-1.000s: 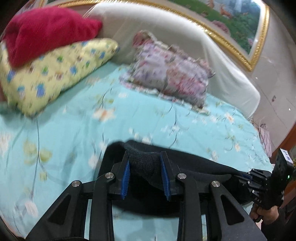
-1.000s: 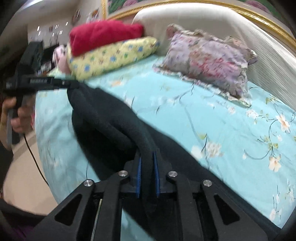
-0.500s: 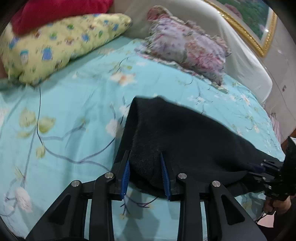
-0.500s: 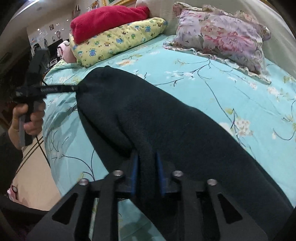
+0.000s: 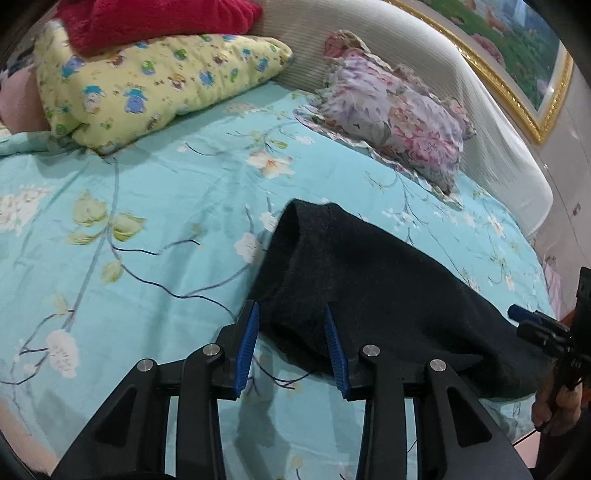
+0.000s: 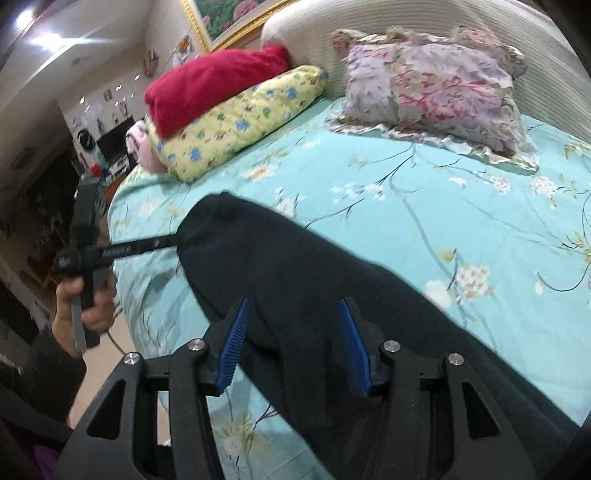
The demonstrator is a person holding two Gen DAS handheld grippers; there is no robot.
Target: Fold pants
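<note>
Black pants (image 5: 373,288) lie folded on the turquoise floral bedsheet (image 5: 155,206); they also show in the right wrist view (image 6: 314,280). My left gripper (image 5: 291,336) is open, its blue pads on either side of the pants' near left edge. My right gripper (image 6: 295,332) is open, its pads spread around the pants' near right end. The right gripper also shows at the right edge of the left wrist view (image 5: 535,328), and the left gripper at the left of the right wrist view (image 6: 173,240), at the fabric's end.
A yellow patterned pillow (image 5: 155,85) with a red blanket (image 5: 155,18) on it lies at the back left. A floral pillow (image 5: 399,118) leans on the white headboard (image 5: 461,92). The bed's near edge drops to the floor (image 6: 96,373).
Both grippers held the pants up, lowered them onto the bed, and have now opened. The pants rest flat on the sheet.
</note>
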